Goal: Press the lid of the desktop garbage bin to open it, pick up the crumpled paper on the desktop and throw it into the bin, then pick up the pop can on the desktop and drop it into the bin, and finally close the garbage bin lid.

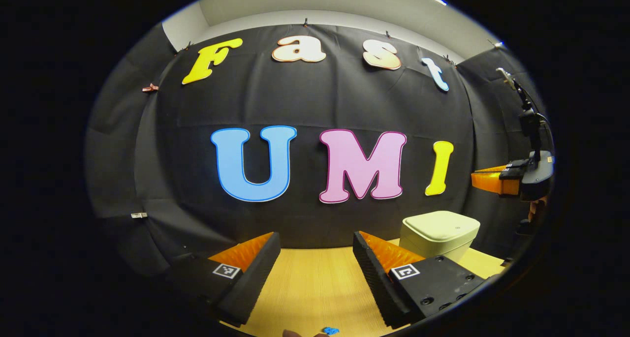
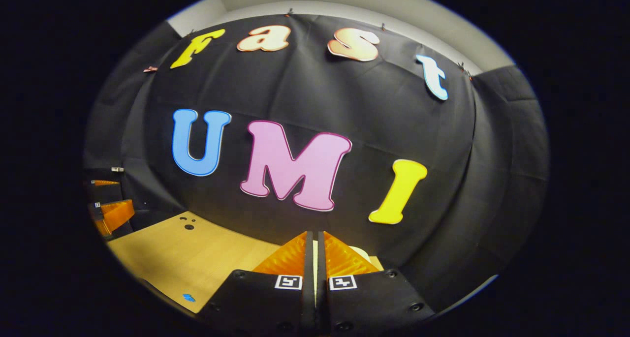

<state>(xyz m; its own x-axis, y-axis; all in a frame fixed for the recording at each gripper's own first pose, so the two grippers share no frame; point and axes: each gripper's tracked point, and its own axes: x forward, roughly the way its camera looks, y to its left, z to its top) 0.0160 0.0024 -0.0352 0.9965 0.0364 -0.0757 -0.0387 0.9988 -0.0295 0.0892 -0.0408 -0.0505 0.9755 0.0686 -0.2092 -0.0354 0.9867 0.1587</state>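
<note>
The cream desktop bin stands at the back right of the wooden table, with its lid down. My left gripper hovers over the table to the left of the bin, open, with nothing between its fingers. My right gripper hangs in the air above and to the right of the bin, apart from the lid. In the right gripper view that gripper is shut with nothing in it, and a sliver of the bin peeks out behind its fingers. The left gripper shows at the far left there.
The black cloth wall closes off the back and both sides of the table. A small blue mark lies near the table's front edge. A few dark holes sit in the tabletop near the back.
</note>
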